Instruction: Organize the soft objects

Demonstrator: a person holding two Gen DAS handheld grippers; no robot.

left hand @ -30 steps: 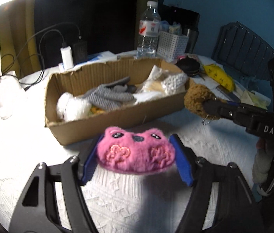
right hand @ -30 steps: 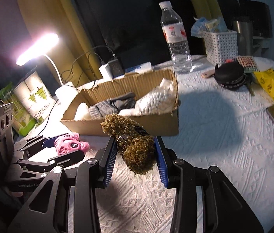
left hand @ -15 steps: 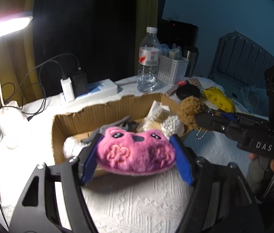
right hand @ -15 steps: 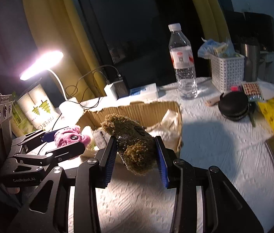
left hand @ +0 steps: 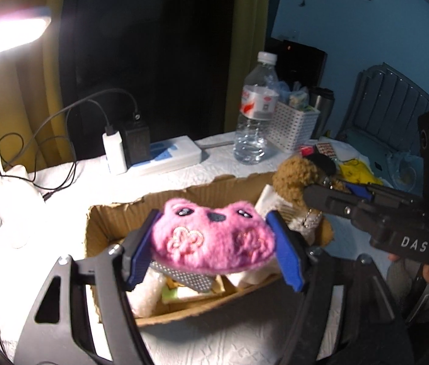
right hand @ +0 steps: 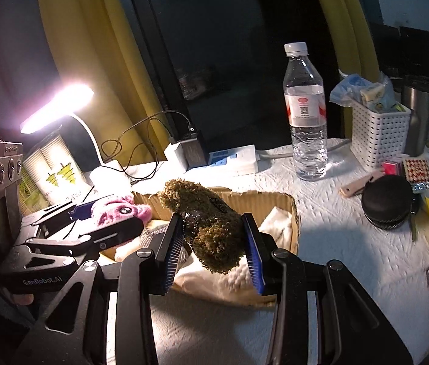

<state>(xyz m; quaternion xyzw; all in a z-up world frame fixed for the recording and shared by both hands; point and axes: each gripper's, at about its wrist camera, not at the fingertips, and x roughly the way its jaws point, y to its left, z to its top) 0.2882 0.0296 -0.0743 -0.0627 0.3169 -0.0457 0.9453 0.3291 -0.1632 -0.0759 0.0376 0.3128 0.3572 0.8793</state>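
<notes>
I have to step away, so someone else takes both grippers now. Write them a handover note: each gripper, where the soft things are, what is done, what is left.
Left gripper: shut on the pink plush, held over the cardboard box.
Right gripper: shut on the brown curly plush, also above the box, toward its right end.
In the box already: a grey knit piece, white fluffy items and a white textured pouch.
Done: both plushes are picked up and carried to the box.
Left: lower and release each plush inside, then look over the table for other soft things; none is clearly visible outside the box.
</notes>
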